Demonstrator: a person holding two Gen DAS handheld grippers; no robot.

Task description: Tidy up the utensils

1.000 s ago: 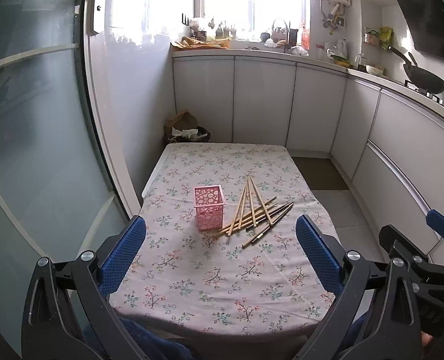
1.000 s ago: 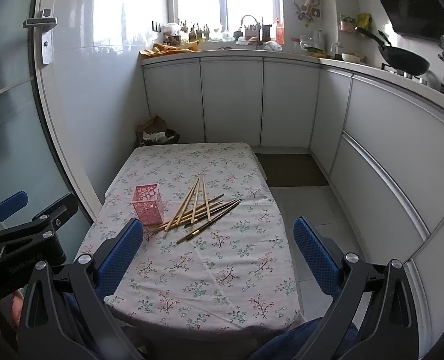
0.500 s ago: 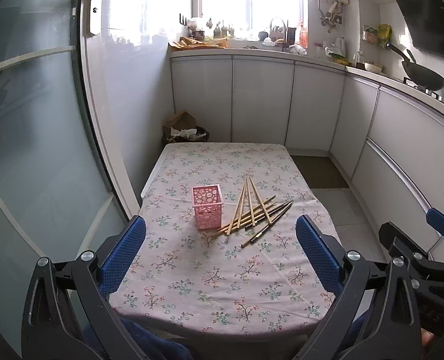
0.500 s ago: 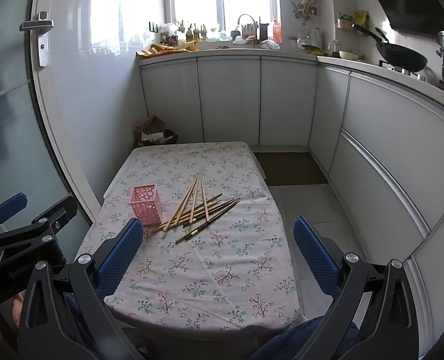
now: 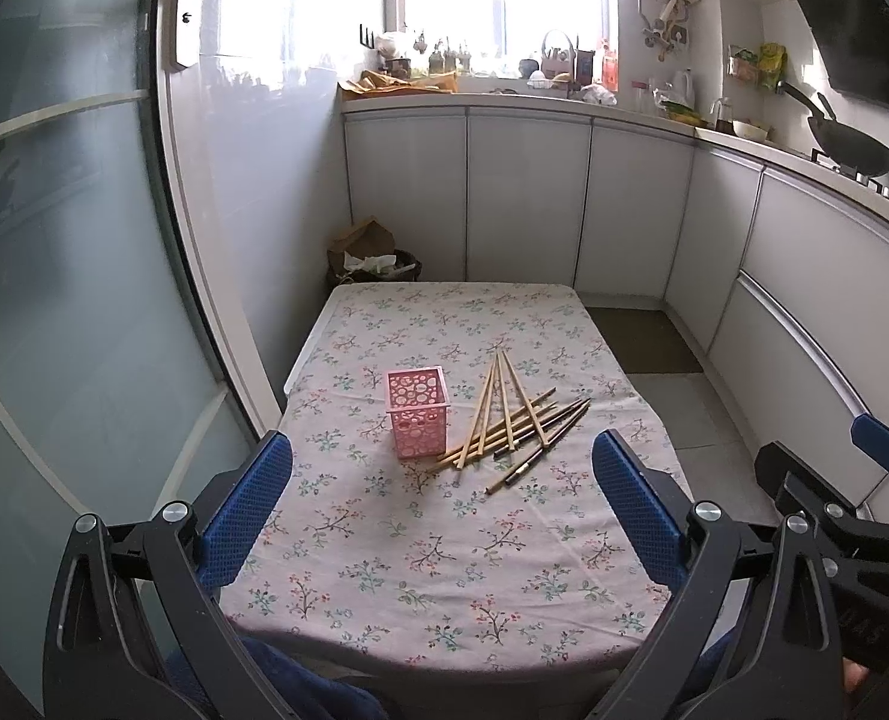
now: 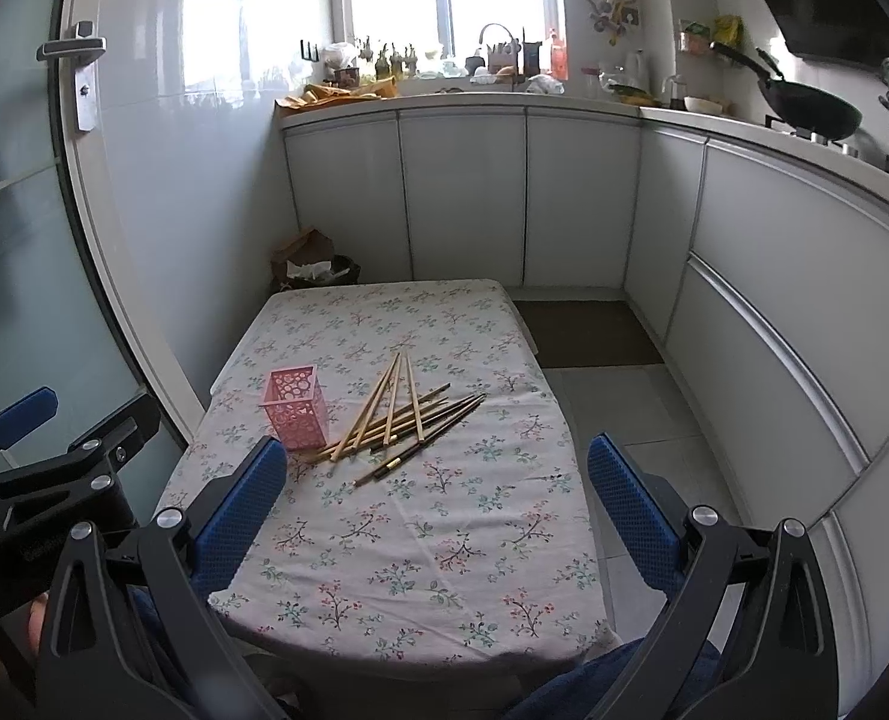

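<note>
My left gripper (image 5: 441,507) and right gripper (image 6: 438,501) look alike: black angular plastic frames with silver screw heads, and fingers faced with blue dimpled pads (image 5: 246,507). Dark blue cloth (image 6: 594,681) shows beneath them.

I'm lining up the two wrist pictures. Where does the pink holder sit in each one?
Left wrist: pink holder just left of centre, chopsticks on its right.
Right wrist: pink holder left of centre, above the left blue fingertip.
Shared landmark: the chopstick pile beside it.
</note>
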